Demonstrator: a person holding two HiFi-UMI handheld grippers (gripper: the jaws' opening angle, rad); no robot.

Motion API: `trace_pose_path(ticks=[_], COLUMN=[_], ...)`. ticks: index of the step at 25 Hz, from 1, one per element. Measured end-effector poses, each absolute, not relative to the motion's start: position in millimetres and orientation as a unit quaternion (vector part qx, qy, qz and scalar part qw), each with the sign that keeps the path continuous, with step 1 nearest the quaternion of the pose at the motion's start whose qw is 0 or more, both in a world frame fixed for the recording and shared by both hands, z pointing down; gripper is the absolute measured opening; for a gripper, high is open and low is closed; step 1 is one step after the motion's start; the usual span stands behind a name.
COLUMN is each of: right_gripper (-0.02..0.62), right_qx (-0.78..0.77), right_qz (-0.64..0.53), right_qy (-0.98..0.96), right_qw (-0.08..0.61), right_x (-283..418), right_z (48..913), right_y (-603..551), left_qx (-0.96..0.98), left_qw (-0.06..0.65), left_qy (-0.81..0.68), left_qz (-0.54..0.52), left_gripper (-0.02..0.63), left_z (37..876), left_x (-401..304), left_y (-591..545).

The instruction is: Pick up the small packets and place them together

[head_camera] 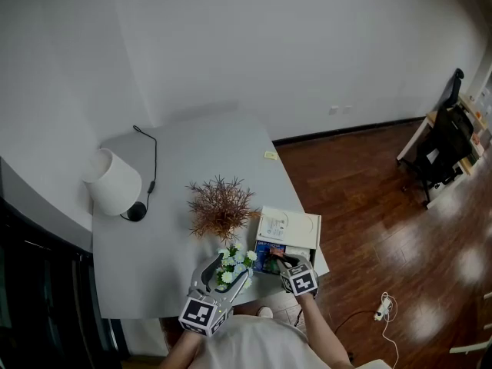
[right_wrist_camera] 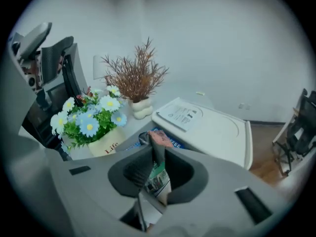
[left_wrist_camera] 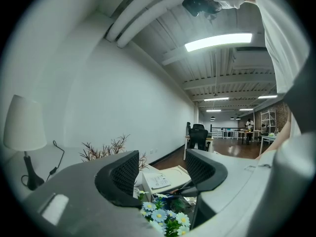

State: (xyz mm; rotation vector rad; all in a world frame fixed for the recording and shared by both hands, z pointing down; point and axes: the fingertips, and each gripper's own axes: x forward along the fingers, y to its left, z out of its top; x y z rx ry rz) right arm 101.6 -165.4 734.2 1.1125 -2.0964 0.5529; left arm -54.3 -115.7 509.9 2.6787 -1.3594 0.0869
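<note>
Two grippers are shown in the head view at the near edge of a grey table (head_camera: 177,152). The left gripper (head_camera: 228,272) is held roughly level, close to a pot of blue and white flowers (head_camera: 234,261). The right gripper (head_camera: 283,264) is angled down over the open part of a white box (head_camera: 288,227), where blue packaging (head_camera: 267,254) is exposed. A dried plant (head_camera: 221,204) is set behind the flowers. A white lamp (head_camera: 115,181) is placed well apart from them, at the table's left.

In the left gripper view, the jaws are spread wide and nothing is held between the pads. The flowers and the box are seen beyond them.

In the right gripper view, the jaws are pressed onto a small packet (right_wrist_camera: 159,179), which is pinched upright between the pads. A green and white body and a reddish top edge are visible on the packet. It is held above the blue packaging, near the box's white lid (right_wrist_camera: 207,130), with the flowers at the left.
</note>
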Motion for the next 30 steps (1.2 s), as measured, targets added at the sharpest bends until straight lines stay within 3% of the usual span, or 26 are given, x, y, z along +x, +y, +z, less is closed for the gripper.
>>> trace_pose_path(ticks=[7, 16, 18, 24, 26, 30], right_gripper=[0.074, 0.114, 0.184, 0.2, 0.366, 0.373], right_qx=[0.507, 0.457, 0.448, 0.416, 0.41, 0.443], right_qz=[0.113, 0.102, 0.113, 0.101, 0.1, 0.063], right_qy=[-0.795, -0.759, -0.755, -0.76, -0.761, -0.744], right_qw=[0.313, 0.453, 0.465, 0.49, 0.493, 0.496], right_x=[157, 202, 205, 205, 204, 215], right_z=[676, 735, 738, 745, 746, 718], right_y=[-189, -239, -238, -230, -227, -221], left_qx=[0.882, 0.881, 0.879, 0.882, 0.886, 0.891], left_qw=[0.072, 0.065, 0.067, 0.071, 0.071, 0.074], left_qy=[-0.465, -0.467, -0.471, -0.464, -0.457, -0.447], left_qz=[0.029, 0.035, 0.033, 0.037, 0.037, 0.033], left_gripper=[0.302, 0.302, 0.302, 0.302, 0.302, 0.302], left_z=[514, 512, 512, 516, 516, 516], left_x=[-60, -57, -60, -56, -51, -44], left_y=[-120, -118, -119, -120, -119, -120])
